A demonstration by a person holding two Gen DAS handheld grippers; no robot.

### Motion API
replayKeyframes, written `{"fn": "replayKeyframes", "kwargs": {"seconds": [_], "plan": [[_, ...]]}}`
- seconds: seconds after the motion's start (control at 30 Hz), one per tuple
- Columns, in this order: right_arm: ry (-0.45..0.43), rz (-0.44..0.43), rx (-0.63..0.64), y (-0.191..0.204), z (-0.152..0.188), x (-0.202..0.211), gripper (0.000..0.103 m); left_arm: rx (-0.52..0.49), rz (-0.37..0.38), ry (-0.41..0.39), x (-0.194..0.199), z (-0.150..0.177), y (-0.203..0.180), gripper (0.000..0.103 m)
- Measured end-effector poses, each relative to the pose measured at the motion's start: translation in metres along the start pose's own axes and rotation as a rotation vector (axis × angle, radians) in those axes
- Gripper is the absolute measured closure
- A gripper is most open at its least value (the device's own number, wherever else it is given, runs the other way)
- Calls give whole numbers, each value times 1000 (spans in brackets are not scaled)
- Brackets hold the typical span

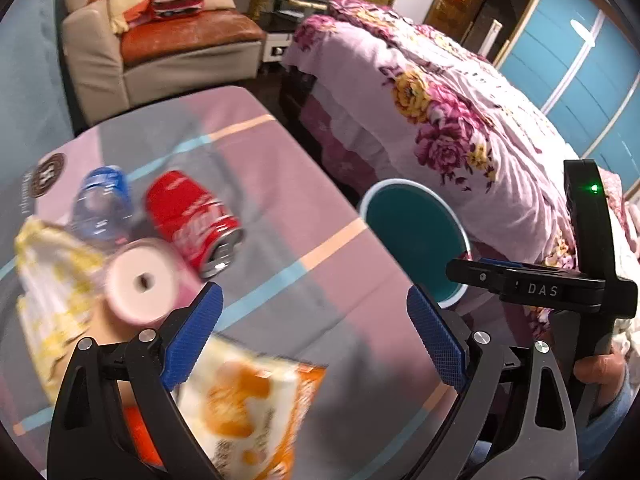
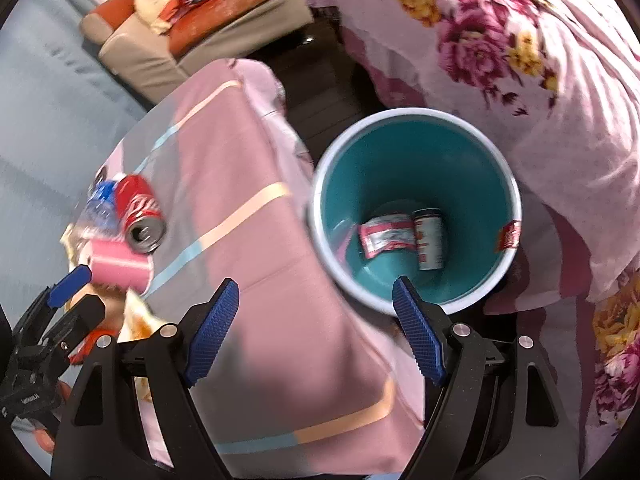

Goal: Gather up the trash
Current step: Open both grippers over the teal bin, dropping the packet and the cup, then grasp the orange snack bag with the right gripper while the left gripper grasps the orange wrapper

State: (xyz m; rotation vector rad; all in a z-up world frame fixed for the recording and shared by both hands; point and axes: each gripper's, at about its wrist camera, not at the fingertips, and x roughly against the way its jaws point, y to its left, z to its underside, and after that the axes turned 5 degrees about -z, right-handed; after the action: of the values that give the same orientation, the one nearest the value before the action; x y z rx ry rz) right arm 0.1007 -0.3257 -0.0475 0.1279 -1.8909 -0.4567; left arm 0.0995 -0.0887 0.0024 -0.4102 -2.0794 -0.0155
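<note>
My left gripper (image 1: 316, 332) is open and empty above the table, just above an orange snack bag (image 1: 248, 412). Beyond it lie a pink tissue roll (image 1: 140, 284), a red cola can (image 1: 192, 220), a clear plastic bottle with a blue label (image 1: 102, 204) and a yellow-white wrapper (image 1: 52, 292). My right gripper (image 2: 316, 328) is open and empty, over the table edge beside the teal bin (image 2: 416, 208). The bin holds a small can (image 2: 428, 240) and a pink wrapper (image 2: 386, 236). The red can (image 2: 138, 212) and pink roll (image 2: 120, 266) also show in the right wrist view.
The table has a pink and grey cloth (image 1: 280, 200). A bed with a floral quilt (image 1: 440, 112) stands right behind the bin (image 1: 416, 236). An armchair (image 1: 160, 44) stands at the back. The right gripper's body (image 1: 560, 284) shows at the right of the left wrist view.
</note>
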Motion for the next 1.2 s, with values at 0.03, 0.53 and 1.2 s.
{"fn": "replayKeyframes", "kwargs": {"seconds": [0.03,0.53,1.2], "plan": [[3,-2,7,5,2,0,28,5,-11,-6,6,4,6,9],[160,-53,165,98,56,-34,28,179,-126,-43,64,70,114,9],[217,-72,179,157,97,-81,28,317,-94,20,45,141,177,8]]}}
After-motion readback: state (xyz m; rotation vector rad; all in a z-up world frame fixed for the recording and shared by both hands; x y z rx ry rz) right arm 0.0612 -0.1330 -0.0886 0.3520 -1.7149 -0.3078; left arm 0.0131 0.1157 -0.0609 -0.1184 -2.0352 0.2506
